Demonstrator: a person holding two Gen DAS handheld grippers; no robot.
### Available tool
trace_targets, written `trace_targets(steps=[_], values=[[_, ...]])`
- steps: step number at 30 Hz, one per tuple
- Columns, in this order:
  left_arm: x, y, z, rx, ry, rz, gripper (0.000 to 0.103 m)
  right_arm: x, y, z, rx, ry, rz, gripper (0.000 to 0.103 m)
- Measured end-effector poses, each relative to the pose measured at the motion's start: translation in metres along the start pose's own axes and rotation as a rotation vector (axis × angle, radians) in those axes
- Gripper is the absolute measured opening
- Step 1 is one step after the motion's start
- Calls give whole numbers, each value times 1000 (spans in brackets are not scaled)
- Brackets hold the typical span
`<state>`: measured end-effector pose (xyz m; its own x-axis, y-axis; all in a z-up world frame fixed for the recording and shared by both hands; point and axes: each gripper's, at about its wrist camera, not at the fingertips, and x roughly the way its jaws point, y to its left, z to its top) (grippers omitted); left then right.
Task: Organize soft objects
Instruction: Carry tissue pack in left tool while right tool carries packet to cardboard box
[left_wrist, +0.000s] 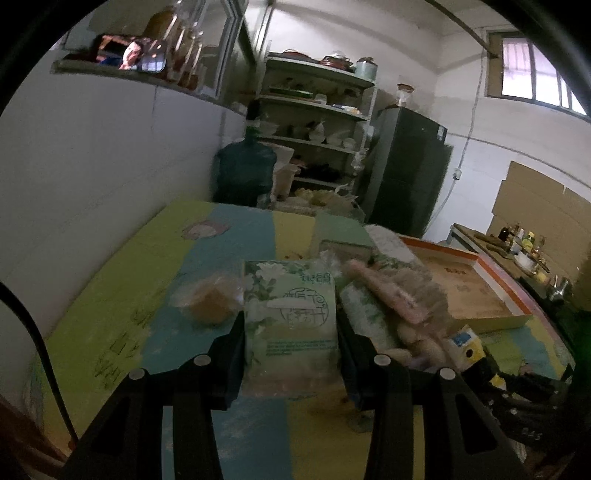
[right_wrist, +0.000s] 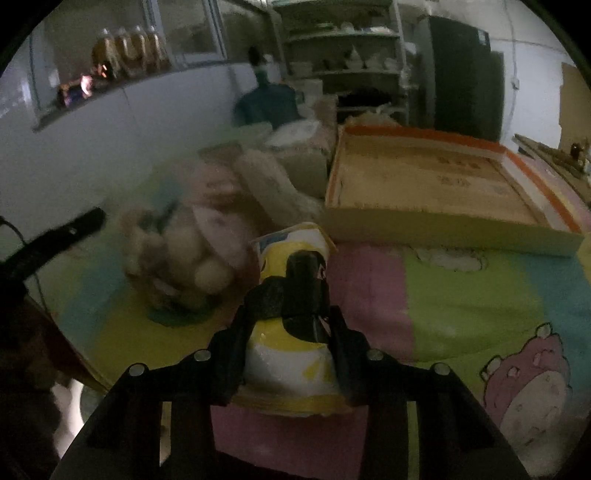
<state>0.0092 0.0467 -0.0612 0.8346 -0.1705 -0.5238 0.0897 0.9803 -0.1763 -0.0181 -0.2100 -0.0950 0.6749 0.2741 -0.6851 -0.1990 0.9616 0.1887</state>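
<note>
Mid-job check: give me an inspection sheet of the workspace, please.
Surface: colourful striped cartoon mat.
Job's things: green floral tissue pack; yellow-and-white soft pack; plush toy; shallow cardboard box, nothing in it.
Clutter: clear bag of brown stuff.
Grippers: left gripper shut on the tissue pack; right gripper around the yellow pack, contact unclear.
Cables: black cable at the left edge.
Surroundings: water jug, shelf rack, dark fridge.

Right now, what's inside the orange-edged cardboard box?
The orange-edged box looks empty: bare cardboard floor with printed markings. Its near wall hides the front strip of the floor.
</note>
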Motion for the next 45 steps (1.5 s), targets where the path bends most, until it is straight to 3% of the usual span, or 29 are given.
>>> trace_targets(steps=[6, 21, 45], values=[[-4, -20, 11, 28, -22, -32, 44, -26, -2, 12, 3, -86, 10, 42], [19, -105, 37, 100, -45, -99, 44, -70, -55, 41, 55, -243, -96, 42], [78, -227, 47, 173, -7, -117, 44, -96, -169, 55, 126, -320, -119, 42]])
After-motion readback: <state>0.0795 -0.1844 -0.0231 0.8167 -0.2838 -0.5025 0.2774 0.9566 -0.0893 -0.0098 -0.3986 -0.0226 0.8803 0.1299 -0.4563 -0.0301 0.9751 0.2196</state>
